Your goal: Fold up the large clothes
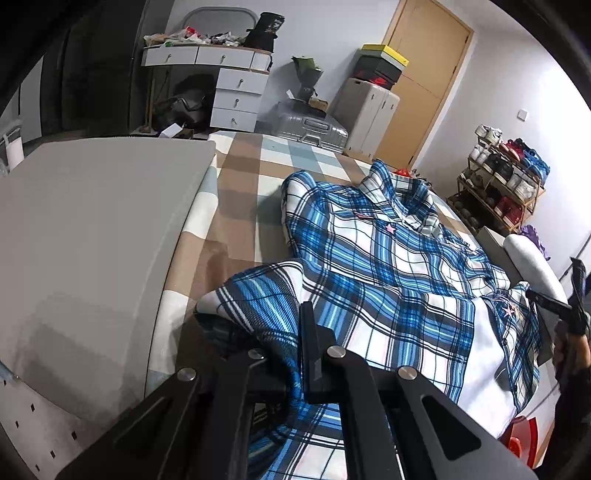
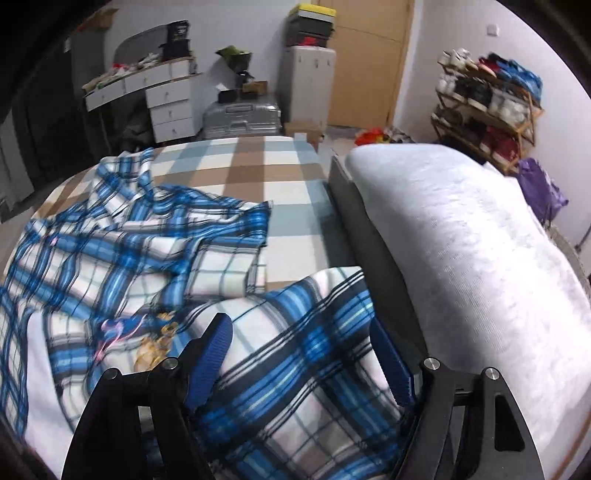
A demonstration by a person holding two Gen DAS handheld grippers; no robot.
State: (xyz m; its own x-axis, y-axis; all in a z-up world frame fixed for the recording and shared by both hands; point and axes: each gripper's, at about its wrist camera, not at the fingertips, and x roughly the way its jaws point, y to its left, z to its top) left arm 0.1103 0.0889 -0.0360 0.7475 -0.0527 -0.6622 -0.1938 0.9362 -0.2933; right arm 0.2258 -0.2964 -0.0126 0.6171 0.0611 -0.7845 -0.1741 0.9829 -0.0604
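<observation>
One plaid shirt (image 1: 388,266) on bed (image 1: 240,173): light, soft, limp. Left gripper (image 1: 295,354) jaws pinching sleeve edge; right gripper (image 2: 303,354) jaws spread over opposite sleeve, best grab.

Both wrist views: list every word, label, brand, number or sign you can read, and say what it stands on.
No text reads in either view.
Black bag on the dresser: pale print, too small to read.
Stacked boxes on the white suitcase: a red mark, too blurred to read.
Plaid shirt: pink star patches and a small embroidered figure, no letters visible.
</observation>
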